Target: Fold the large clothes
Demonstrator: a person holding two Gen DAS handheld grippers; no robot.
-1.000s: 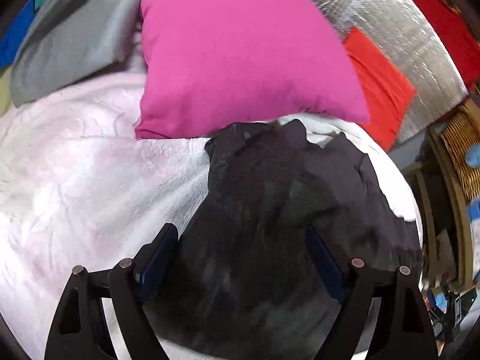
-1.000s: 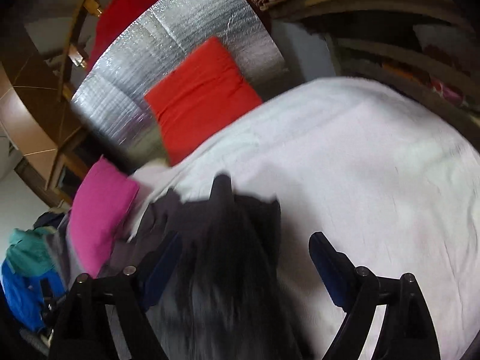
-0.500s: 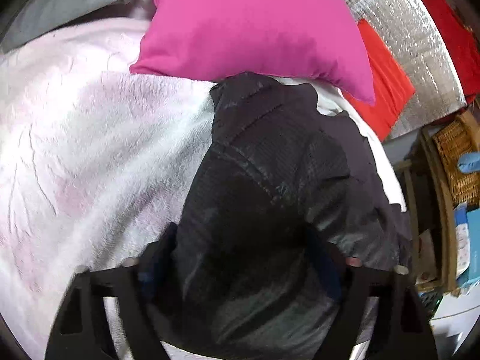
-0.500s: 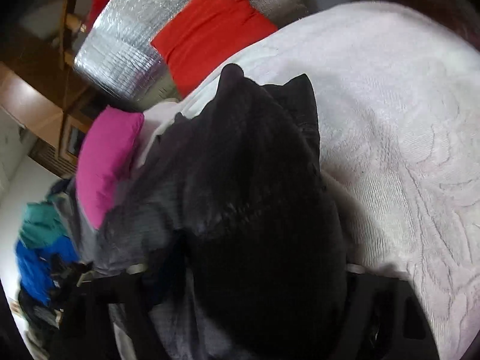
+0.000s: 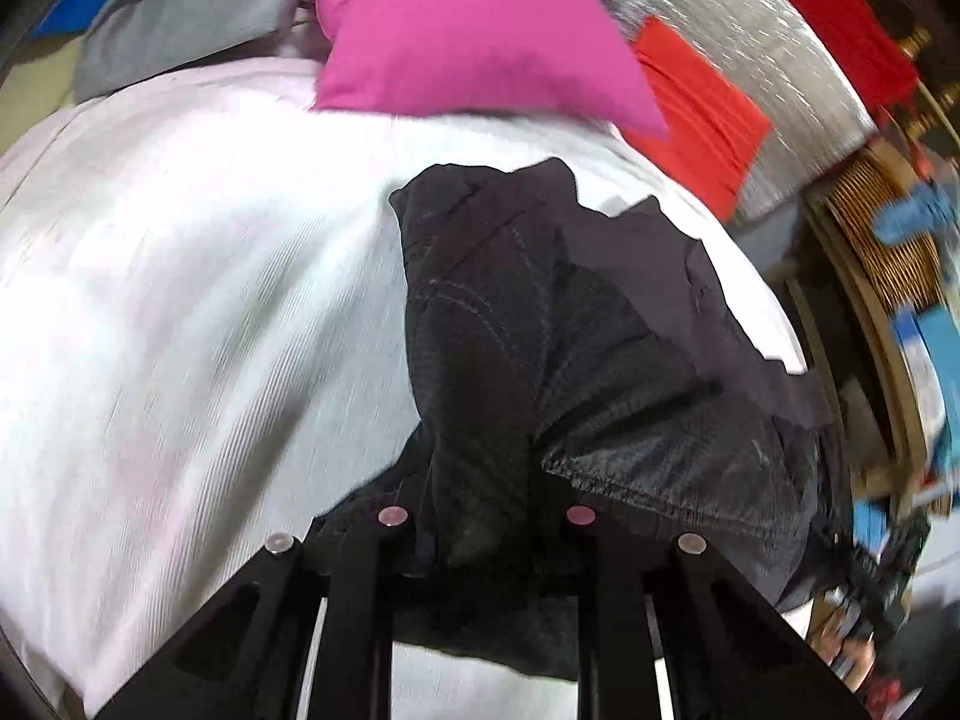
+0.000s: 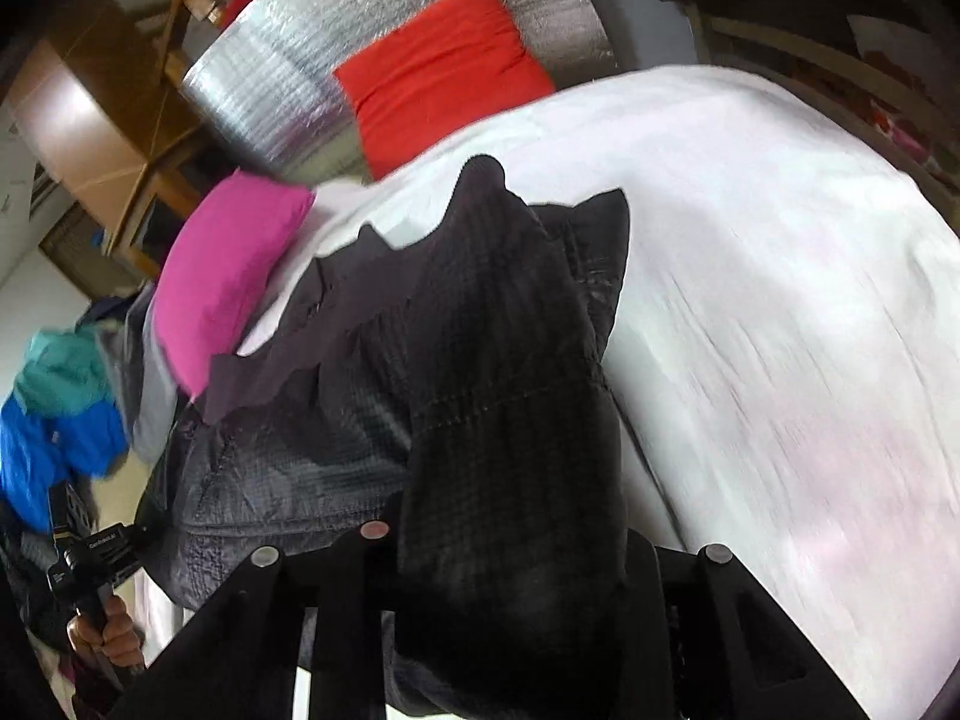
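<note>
A dark grey quilted jacket (image 5: 540, 312) lies crumpled on a bed covered by a white-pink blanket (image 5: 180, 300). My left gripper (image 5: 483, 480) has a narrow bunch of the jacket's fabric pinched between its jaws, which are still closing. In the right wrist view the same jacket (image 6: 480, 312) drapes over my right gripper (image 6: 510, 510). Its jaws are closing on a thick fold that hides the fingertips. The blanket (image 6: 780, 300) spreads out to the right of it.
A pink pillow (image 5: 468, 30) and a red cushion (image 5: 696, 102) sit at the head of the bed against silver foil padding (image 5: 750, 18). Grey clothing (image 5: 192, 18) lies at the far left, a wicker basket (image 5: 882, 240) on the right. Blue and teal clothes (image 6: 54, 408) are piled beside the bed.
Both grippers stood wide open over the jacket a second ago. They have since closed onto folds of its fabric, which now bunches up between the jaws, and both views have shifted across the bed.
</note>
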